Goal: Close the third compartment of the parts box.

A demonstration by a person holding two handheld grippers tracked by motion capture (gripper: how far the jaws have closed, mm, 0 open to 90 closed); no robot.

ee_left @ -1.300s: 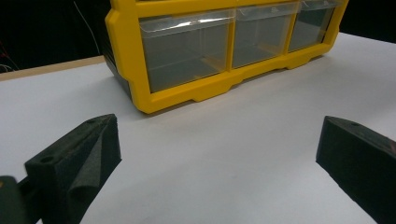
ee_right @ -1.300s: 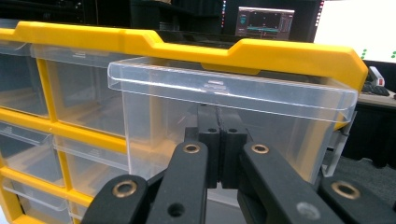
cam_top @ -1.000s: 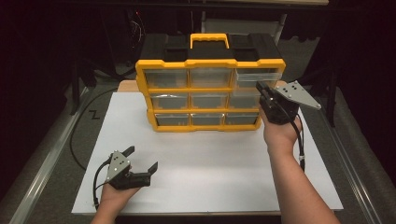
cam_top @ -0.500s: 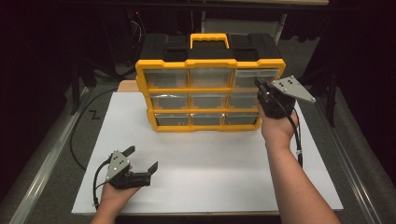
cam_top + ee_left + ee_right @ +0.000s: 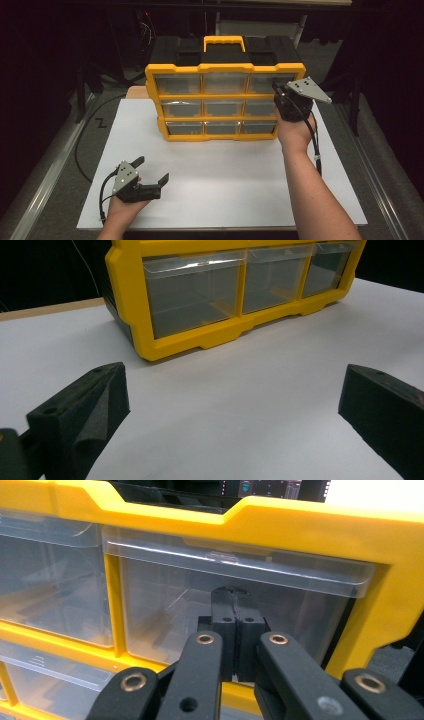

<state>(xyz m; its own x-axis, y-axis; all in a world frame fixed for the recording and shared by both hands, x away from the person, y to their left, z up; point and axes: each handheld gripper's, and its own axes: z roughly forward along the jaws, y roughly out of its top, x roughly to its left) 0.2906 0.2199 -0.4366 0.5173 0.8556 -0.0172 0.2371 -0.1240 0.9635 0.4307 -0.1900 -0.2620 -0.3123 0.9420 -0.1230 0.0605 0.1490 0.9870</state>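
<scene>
Over on the left, the left gripper rests low on the white worktop, its jaws spread wide apart with nothing between them, well short of the cabinet. In the middle stands the yellow drawer cabinet, upright at the back of the worktop. On the right, the right gripper has its jaws pressed together, tips up against the clear front of the top right drawer, which sits closed in its frame.
</scene>
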